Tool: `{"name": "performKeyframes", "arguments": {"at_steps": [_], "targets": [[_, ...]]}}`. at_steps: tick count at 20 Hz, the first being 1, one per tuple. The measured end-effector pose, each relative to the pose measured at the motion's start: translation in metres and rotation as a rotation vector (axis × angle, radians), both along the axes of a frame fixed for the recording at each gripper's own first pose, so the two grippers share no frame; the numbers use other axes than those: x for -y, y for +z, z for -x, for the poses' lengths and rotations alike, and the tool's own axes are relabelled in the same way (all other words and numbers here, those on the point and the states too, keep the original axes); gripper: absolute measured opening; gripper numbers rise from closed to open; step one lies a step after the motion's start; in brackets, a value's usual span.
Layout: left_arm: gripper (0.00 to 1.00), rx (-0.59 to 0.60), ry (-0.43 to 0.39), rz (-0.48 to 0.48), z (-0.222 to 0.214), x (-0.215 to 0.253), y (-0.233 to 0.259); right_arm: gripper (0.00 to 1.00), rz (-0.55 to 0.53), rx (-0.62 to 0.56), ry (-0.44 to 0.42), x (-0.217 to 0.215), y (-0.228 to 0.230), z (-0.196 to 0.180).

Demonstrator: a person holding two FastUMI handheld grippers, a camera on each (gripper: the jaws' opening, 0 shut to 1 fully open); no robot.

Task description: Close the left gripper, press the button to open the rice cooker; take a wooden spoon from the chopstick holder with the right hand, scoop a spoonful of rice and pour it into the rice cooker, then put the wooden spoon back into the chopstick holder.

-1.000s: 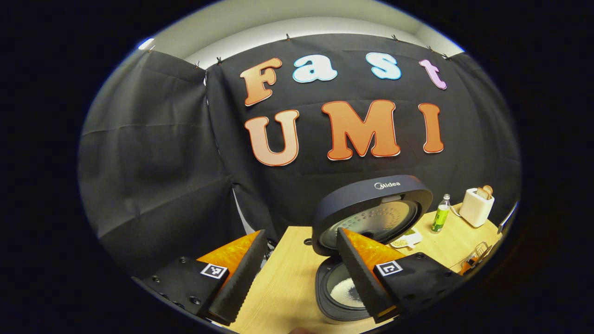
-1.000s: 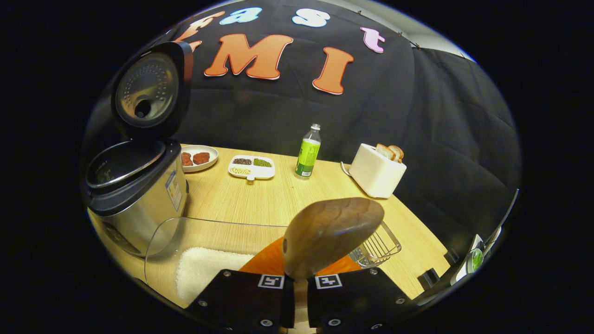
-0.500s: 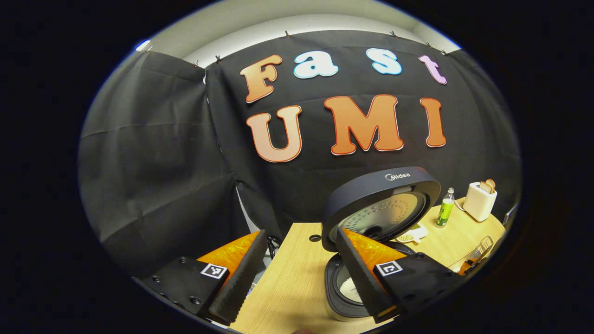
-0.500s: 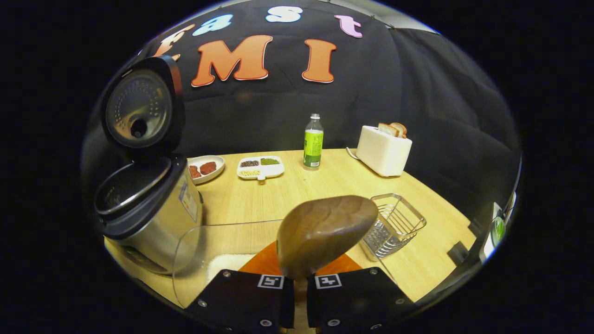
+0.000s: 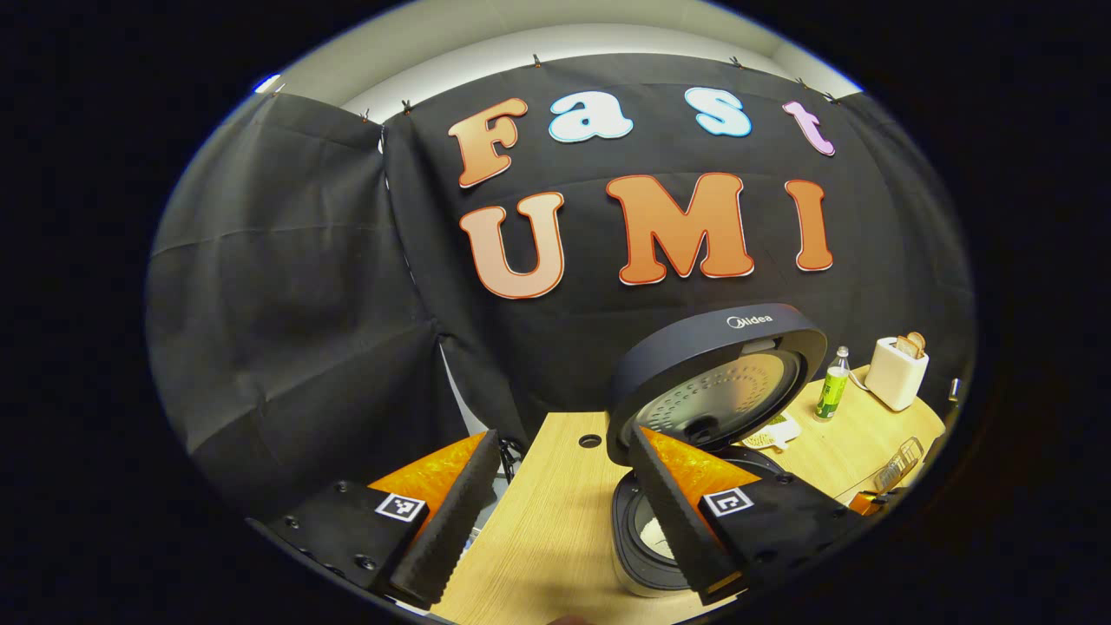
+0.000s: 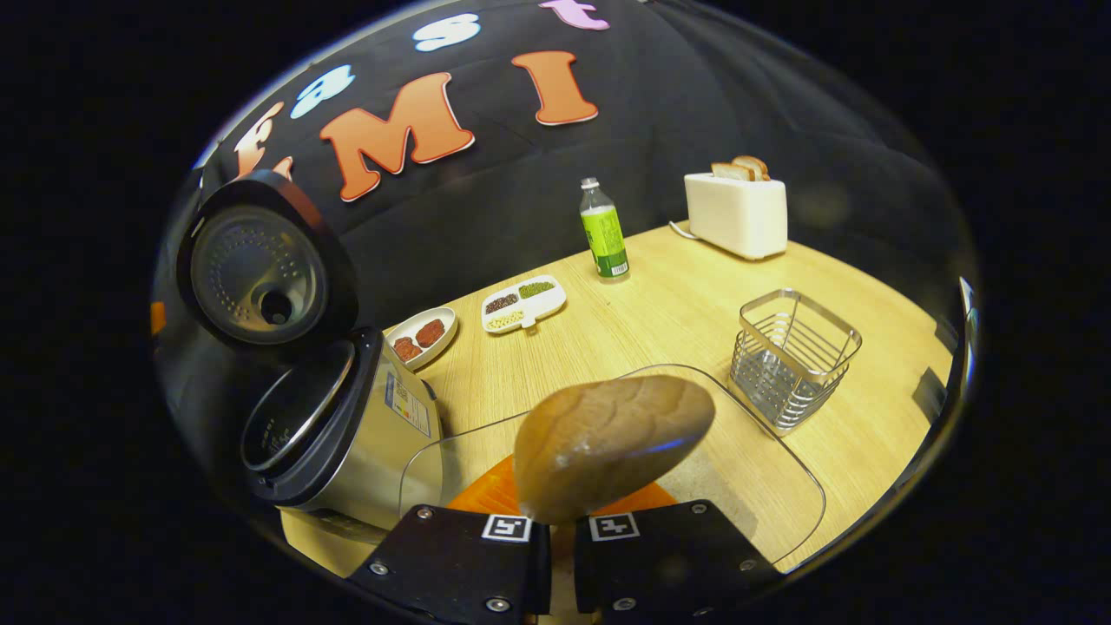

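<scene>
At six o'clock in the right gripper view, the right claw (image 6: 562, 542) is clamped on the handle of the wooden spoon (image 6: 612, 443), whose bowl rises back-side toward the camera. By my judgement the spoon is light, stiff and smooth, so a firm hold low on the handle suits it; a loose one could let it twist. Under it lies a clear container (image 6: 781, 486); whether rice remains in it I cannot tell from here. Off at three o'clock stands the wire chopstick holder (image 6: 794, 356), with nothing in it, waiting for the spoon. Near nine o'clock the rice cooker (image 6: 347, 434) stands on the bench (image 6: 677, 312) with its lid up. In the left gripper view the left claw (image 5: 555, 503) hangs open, gripping nothing, and a little white rice shows inside the cooker's pot (image 5: 653, 540) at five o'clock.
</scene>
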State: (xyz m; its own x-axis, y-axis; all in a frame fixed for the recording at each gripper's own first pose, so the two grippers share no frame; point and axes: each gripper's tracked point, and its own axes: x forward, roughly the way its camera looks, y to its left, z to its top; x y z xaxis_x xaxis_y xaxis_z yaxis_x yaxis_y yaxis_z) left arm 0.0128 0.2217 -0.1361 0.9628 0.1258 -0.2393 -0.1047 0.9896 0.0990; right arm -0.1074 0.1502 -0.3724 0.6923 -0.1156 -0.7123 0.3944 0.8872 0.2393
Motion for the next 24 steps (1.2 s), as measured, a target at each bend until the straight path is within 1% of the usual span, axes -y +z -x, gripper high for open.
{"name": "performKeyframes", "arguments": {"at_steps": [1, 4, 7, 9, 11, 13, 19, 22, 24], "targets": [[1.0, -0.001, 0.0, 0.003, -0.001, 0.0, 0.0, 0.1, -0.026, -0.01, -0.003, 0.0, -0.002, -0.001], [1.0, 0.002, 0.002, 0.001, 0.0, -0.003, -0.001, 0.1, -0.073, -0.029, -0.023, 0.004, -0.004, 0.0], [1.0, -0.003, 0.007, 0.0, 0.001, -0.006, -0.002, 0.1, -0.095, -0.044, -0.01, 0.003, -0.005, 0.0], [1.0, -0.001, 0.017, -0.003, 0.002, -0.011, -0.001, 0.1, -0.094, -0.05, 0.01, 0.0, -0.005, -0.001], [1.0, 0.005, 0.036, -0.003, 0.002, -0.017, 0.0, 0.1, -0.089, -0.042, 0.056, -0.006, -0.001, -0.003], [1.0, 0.002, 0.038, -0.002, 0.001, -0.016, 0.0, 0.1, -0.099, -0.035, 0.088, -0.012, 0.002, -0.004], [1.0, 0.005, 0.016, -0.011, -0.005, -0.002, 0.004, 0.1, -0.259, -0.043, 0.067, -0.022, 0.0, -0.007], [1.0, 0.003, 0.008, 0.0, -0.006, 0.004, 0.004, 0.1, -0.358, -0.05, 0.075, -0.027, 0.0, -0.006], [1.0, -0.003, 0.009, 0.004, -0.006, 0.006, 0.002, 0.1, -0.395, -0.05, 0.081, -0.028, -0.001, -0.007]]}}
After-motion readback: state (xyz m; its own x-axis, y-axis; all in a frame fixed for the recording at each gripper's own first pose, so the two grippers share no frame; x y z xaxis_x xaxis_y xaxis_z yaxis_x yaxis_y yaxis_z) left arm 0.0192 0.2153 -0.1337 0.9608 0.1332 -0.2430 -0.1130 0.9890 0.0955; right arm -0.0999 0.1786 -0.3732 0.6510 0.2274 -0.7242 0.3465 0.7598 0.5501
